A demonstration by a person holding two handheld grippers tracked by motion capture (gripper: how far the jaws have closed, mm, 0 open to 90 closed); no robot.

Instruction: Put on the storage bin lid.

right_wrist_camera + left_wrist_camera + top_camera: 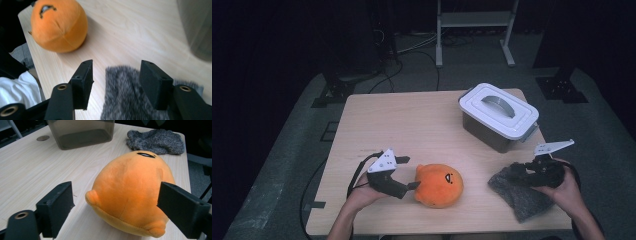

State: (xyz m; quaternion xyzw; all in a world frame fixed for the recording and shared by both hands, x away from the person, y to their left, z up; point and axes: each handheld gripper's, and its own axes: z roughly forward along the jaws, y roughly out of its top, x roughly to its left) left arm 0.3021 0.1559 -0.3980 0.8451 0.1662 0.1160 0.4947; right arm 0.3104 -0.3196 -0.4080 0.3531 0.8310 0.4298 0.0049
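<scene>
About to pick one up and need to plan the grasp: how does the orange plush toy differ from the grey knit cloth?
The orange plush toy is rounded and bulky, standing well off the table; the grey knit cloth lies flat and crumpled. The toy is smooth, bright and has a stitched face; the cloth is fuzzy, speckled and plain. The toy sits between the open left gripper fingers; the cloth lies under the open right gripper. Both are soft and near the table's front edge.

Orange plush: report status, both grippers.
Left gripper open, jaws astride orange plush. Right gripper open over grey cloth. Lidded bin shut, far right. Nothing in the way.
</scene>
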